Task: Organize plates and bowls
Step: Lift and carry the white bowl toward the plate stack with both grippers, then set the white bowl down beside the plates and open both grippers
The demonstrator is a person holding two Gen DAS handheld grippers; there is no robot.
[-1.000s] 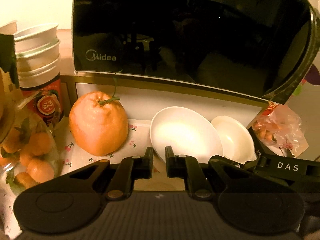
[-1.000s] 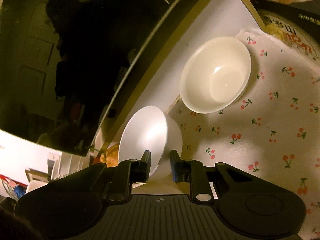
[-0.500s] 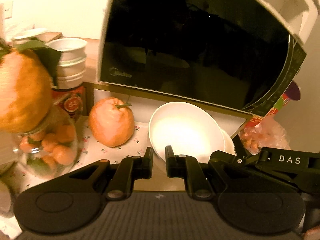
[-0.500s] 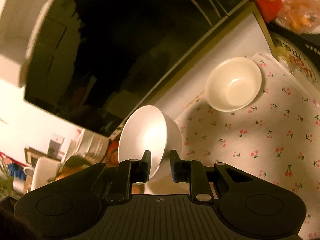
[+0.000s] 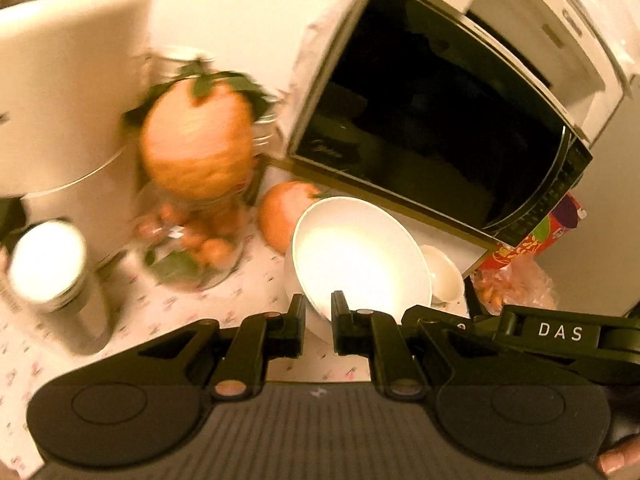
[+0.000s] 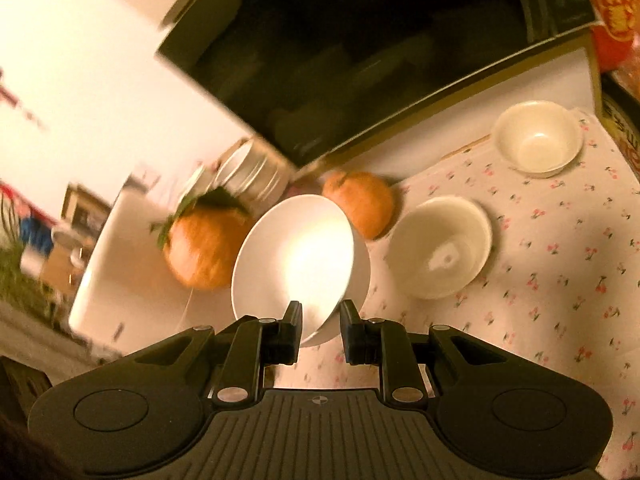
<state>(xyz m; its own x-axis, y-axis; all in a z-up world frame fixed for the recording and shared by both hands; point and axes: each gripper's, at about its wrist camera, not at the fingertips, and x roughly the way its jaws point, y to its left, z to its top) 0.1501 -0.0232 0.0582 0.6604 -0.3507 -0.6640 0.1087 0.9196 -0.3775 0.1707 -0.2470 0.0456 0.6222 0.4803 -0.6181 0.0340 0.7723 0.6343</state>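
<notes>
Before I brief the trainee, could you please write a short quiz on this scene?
1. True or false: the right gripper has its jaws shut on the rim of the big bowl.
2. In the right wrist view, how many other bowls rest on the cloth?
3. What stands behind the bowls? A) microwave B) sink C) fridge

Key: 1 true. 2 two, the mid bowl and the small bowl. 3 A.
</notes>
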